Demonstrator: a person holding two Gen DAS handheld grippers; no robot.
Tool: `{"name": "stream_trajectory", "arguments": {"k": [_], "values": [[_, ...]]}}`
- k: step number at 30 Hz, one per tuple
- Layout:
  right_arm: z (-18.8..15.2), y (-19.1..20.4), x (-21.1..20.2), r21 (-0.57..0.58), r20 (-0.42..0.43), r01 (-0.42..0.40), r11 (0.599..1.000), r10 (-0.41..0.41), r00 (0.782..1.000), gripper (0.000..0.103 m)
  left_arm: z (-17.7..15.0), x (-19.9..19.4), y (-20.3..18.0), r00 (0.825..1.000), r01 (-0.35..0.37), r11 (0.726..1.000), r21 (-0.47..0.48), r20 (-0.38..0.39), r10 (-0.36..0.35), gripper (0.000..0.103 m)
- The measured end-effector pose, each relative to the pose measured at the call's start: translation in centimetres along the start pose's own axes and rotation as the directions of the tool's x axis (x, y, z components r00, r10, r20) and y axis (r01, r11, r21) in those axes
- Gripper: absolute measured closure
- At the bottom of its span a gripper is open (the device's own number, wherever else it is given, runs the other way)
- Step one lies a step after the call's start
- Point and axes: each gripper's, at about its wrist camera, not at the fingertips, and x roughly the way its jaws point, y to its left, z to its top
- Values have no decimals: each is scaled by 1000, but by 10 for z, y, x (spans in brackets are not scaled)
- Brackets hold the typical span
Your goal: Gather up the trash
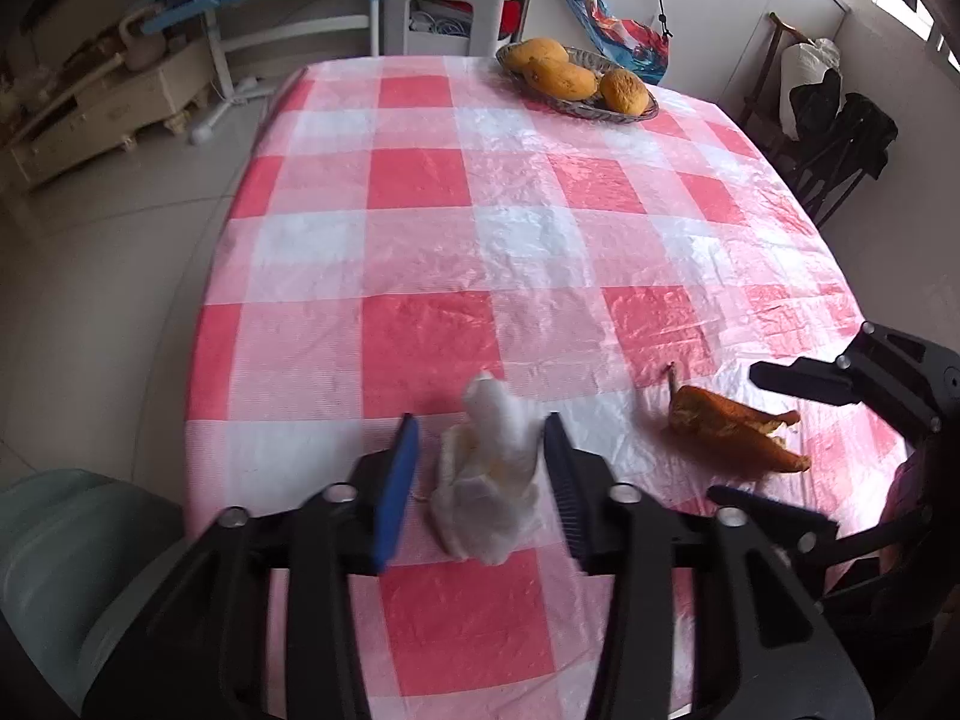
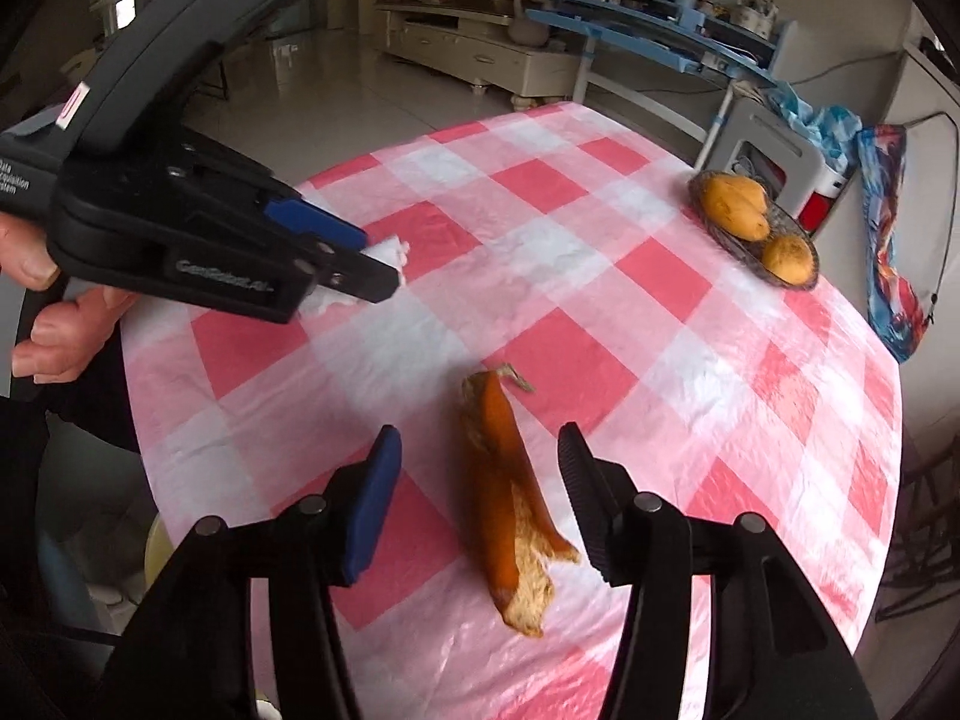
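The middle of the checked tablecloth [image 1: 480, 222] lies bare, so a gripper could pass freely there. At the far right corner stands a basket [image 1: 642, 114] with mangoes [image 1: 561, 78], well apart from the near edge. Near the front, the crumpled tissue [image 1: 492, 480] sits between the fingers of the left gripper [image 1: 480, 450]. The orange peel [image 2: 510, 504] lies between the spread fingers of the right gripper [image 2: 477, 459], with a gap on each side. The two grippers are close together.
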Motion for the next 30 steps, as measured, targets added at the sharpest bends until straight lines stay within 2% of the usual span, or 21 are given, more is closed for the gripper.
{"name": "stream_trajectory", "arguments": {"k": [6,9,11,13,16,21,30], "values": [[-4,-4,5,24,-28,32,999,-31,999,51,-6,2,-6,999,-44,998,34,-10,44,55],[-6,-1,8,13,-45,35,999,-34,998,75,-11,1,-12,996,-84,994,73,-5,85,56],[-6,-1,8,8,-50,44,999,-44,998,82,-14,0,-16,994,-107,990,96,6,107,75],[-6,-1,6,12,-48,49,999,-48,998,85,-15,-3,-18,995,-95,990,104,11,95,82],[-5,0,1,22,-29,55,998,-54,998,86,-19,-15,-18,994,-104,991,83,48,101,83],[-6,4,-25,88,56,38,995,-43,997,86,-27,-38,-14,990,-86,996,24,112,82,83],[-24,42,-78,165,226,52,985,-89,970,86,-60,-88,-9,964,-88,995,-43,248,96,83]]}}
